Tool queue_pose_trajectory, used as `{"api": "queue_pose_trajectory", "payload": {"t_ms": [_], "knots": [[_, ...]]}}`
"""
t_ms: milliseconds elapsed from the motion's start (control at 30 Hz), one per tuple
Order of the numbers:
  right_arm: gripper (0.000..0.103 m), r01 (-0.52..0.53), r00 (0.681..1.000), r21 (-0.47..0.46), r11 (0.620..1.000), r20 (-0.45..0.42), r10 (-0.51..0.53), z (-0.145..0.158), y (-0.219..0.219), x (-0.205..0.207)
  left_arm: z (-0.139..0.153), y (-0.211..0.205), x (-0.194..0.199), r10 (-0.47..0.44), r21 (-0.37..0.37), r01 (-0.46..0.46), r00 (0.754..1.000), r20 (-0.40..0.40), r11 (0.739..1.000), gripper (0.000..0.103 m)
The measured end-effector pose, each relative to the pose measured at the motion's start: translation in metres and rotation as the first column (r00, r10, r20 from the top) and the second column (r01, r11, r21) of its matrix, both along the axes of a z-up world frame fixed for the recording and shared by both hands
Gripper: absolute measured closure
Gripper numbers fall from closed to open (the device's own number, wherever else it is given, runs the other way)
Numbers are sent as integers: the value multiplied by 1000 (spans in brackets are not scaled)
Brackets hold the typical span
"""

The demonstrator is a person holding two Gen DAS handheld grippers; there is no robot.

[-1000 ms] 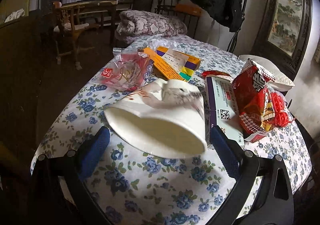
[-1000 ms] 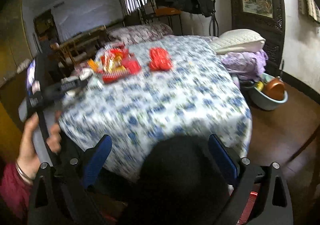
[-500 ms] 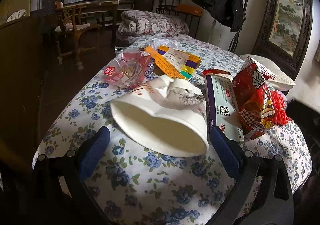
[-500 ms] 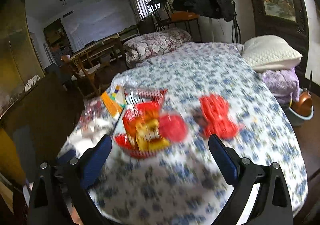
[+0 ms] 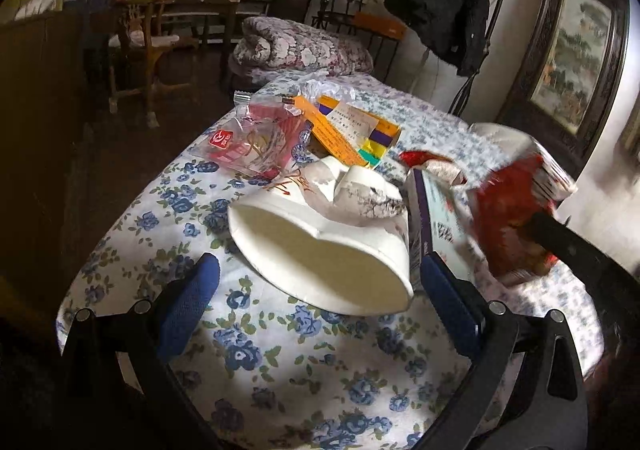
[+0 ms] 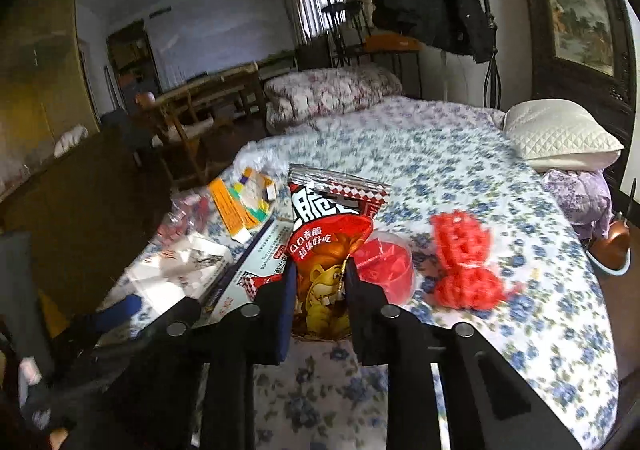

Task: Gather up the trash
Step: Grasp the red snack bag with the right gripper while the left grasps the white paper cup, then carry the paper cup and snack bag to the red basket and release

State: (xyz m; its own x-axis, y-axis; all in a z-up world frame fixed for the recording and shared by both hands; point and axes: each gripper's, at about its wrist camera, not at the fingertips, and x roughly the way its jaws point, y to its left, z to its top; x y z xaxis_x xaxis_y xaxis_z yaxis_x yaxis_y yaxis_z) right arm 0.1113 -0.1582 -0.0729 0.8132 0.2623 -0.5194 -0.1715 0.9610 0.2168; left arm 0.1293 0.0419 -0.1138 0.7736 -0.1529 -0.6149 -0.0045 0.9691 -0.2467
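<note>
Over the near edge of the bed (image 6: 460, 154), right gripper (image 6: 320, 282) reaching forward and low, jaws narrowed onto the lower half of a red snack bag (image 6: 328, 246). Bag held upright, long axis vertical, torn silver mouth pointing up toward the ceiling, printed face toward the camera. Just right of it on the floral sheet, a red plastic cup (image 6: 386, 270) and red netting (image 6: 464, 266). Near the left edge of the bed, left gripper (image 5: 320, 290) hovering level, jaws spread wide and gripping nothing, either side of a crushed white paper cup (image 5: 320, 250). Cup lying on its side, long axis toward the camera, open mouth facing the gripper. Beside it, a purple-edged box (image 5: 436, 226).
</note>
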Motion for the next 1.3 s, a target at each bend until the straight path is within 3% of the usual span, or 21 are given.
{"api": "queue_pose_trajectory", "payload": {"t_ms": [133,200,433,733,767,900,1000,1300], "knots": [[80,-16,1000,-8,1000,26,16,12,-19,-35,2,20,0,-15,-134,17,1000,19,991,7],[80,-19,999,-33,999,35,20,16,-29,-56,3,23,-1,-14,-157,18,1000,24,987,7],[78,-11,1000,-97,995,2,12,6,-49,-92,8,3,-2,-24,-65,27,999,46,998,7],[77,8,999,-23,1000,-53,-9,-5,-66,-97,0,-14,12,-27,77,28,1000,-4,997,9],[77,11,999,-17,1000,-53,-12,-4,-66,-97,0,-12,11,-31,78,30,1000,2,996,20],[77,31,998,26,999,-47,-29,4,-75,-103,16,-2,-9,-51,26,48,991,120,998,21],[77,53,998,43,998,-35,-51,11,-83,-111,34,6,-36,-67,23,63,966,248,998,21],[77,138,990,87,987,-31,-136,18,-126,-139,55,-19,-56,-177,-30,193,946,272,981,21]]}}
